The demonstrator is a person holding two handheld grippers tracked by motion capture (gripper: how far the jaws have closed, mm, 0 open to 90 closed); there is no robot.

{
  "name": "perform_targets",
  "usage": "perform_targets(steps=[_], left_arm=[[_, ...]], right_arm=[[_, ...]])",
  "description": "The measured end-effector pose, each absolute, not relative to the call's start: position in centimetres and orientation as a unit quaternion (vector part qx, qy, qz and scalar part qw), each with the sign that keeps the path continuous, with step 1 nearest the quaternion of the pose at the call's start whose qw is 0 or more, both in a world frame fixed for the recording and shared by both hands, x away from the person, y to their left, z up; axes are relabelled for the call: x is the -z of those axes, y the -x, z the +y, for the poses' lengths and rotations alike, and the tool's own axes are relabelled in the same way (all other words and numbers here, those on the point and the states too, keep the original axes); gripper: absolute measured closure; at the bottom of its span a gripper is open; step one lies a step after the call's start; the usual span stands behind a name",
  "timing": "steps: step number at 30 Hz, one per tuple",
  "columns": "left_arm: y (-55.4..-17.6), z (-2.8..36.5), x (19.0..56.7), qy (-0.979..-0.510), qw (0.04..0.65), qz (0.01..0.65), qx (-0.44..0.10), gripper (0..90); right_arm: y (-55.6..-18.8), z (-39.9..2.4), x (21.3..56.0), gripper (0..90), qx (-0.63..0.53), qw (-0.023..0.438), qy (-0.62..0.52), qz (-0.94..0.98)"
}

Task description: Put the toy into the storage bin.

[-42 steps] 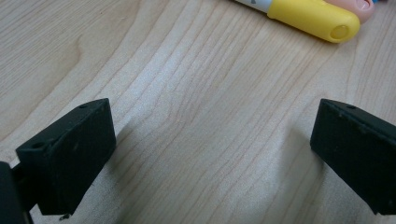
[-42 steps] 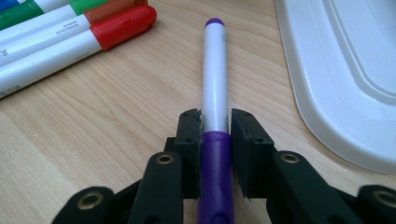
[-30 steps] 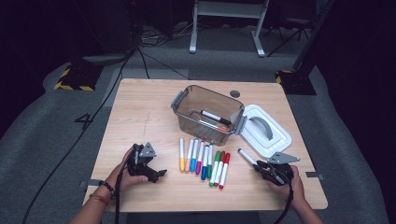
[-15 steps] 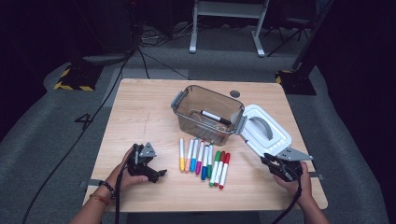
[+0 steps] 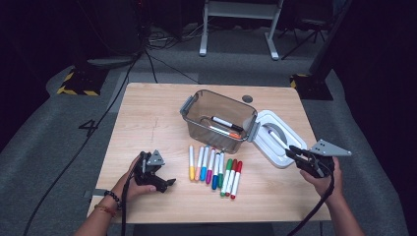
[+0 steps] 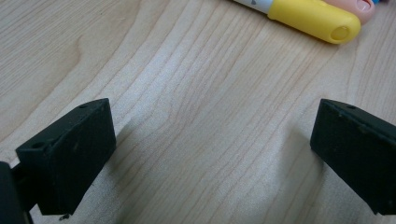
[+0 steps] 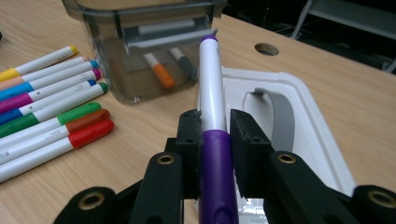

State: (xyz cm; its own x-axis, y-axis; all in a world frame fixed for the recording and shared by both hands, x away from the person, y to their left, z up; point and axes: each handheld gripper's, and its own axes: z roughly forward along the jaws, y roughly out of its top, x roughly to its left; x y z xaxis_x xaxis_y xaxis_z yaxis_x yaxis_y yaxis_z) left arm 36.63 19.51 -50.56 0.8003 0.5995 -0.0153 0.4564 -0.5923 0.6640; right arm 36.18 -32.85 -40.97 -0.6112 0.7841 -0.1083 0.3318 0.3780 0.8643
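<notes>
A person is sitting at a wooden table (image 5: 147, 118), holding a gripper in each hand. The right gripper (image 7: 214, 128) is clenching a marker (image 7: 212, 100) with a white barrel and a purple cap; the jaws are pressing on it just where cap meets barrel. The cap end is lying toward the hand and the far end, tipped with a small purple plug, is pointing away toward the bin (image 7: 140, 46). In the high view the marker (image 5: 276, 139) is showing as a thin white stick hanging above the white lid (image 5: 268, 125), which is lying flat beside the bin (image 5: 196, 105).

The left gripper (image 5: 156, 178) is resting low on the table near the person's edge, well apart from the bin. Its jaws are standing wide apart, released, with bare wood between them.

The high view is giving the whole layout: a row of markers (image 5: 216, 169) is lying side by side between the two grippers, just in front of the bin. Two more markers are lying inside the bin.

The right gripper view is showing the purple colour, which is hard to tell from above, and an orange cap (image 7: 163, 74) through the clear wall. The left gripper view is showing a yellow cap (image 6: 313, 16) close up, just beyond the open jaws.
</notes>
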Motion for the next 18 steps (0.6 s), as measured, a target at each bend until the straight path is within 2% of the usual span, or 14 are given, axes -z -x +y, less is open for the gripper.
perform_targets(steps=[9, 18], left_arm=[[-36.6, 19.5, 50.6, -0.886, 0.339, 0.298, -0.105, 0.5], [-36.6, 19.5, 50.6, -0.886, 0.339, 0.298, -0.105, 0.5]], right_arm=[[-37.7, -31.9, 37.1, 74.6, -0.441, 0.281, -0.327, 0.787], [-39.5, -29.0, 33.5, 74.6, -0.453, 0.293, -0.287, 0.791]])
